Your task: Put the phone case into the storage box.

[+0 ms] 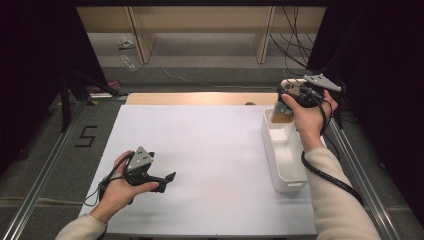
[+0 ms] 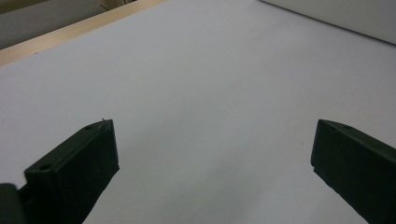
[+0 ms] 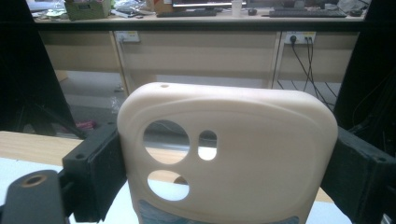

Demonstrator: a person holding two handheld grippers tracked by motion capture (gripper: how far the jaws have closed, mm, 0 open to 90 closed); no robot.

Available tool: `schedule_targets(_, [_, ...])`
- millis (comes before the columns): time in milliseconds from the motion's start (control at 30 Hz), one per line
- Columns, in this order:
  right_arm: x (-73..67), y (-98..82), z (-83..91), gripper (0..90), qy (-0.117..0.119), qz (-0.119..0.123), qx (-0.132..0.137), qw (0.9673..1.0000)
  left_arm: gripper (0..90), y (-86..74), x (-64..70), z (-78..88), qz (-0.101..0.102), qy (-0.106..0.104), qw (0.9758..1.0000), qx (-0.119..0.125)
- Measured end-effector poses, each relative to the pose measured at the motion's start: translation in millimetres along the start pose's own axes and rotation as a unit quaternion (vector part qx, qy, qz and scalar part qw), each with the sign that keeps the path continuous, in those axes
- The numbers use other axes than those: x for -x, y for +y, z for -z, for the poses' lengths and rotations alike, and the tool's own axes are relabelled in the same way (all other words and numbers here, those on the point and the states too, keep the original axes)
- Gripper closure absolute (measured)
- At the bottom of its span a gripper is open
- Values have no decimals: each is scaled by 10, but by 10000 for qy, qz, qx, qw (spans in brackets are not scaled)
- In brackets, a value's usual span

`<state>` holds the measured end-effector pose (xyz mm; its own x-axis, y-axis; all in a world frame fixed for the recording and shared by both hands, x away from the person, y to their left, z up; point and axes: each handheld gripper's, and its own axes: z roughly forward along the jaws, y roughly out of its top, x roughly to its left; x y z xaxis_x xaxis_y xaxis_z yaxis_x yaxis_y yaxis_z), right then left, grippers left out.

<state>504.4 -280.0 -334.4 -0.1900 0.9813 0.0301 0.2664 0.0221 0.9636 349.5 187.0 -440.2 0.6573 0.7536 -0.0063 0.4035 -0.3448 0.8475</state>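
- One legible mark: the digit "5", black, set on the grey floor left of the table, at about 9 o'clock from the white sheet's centre in the high view.
- No readable text, label or brand on any other item in the gripper views.

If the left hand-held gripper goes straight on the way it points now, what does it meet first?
Probably the white bin; before it, the left hand-held gripper has just bare white tabletop ahead, though depth is unclear.

Phone case in right tool, above bin's far end.
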Motion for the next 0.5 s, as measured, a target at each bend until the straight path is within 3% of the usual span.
schedule_targets(500, [-2, -7, -111, 121, -5, 15, -115, 9999, 3, -1, -1, -4, 7, -9, 10000, 5])
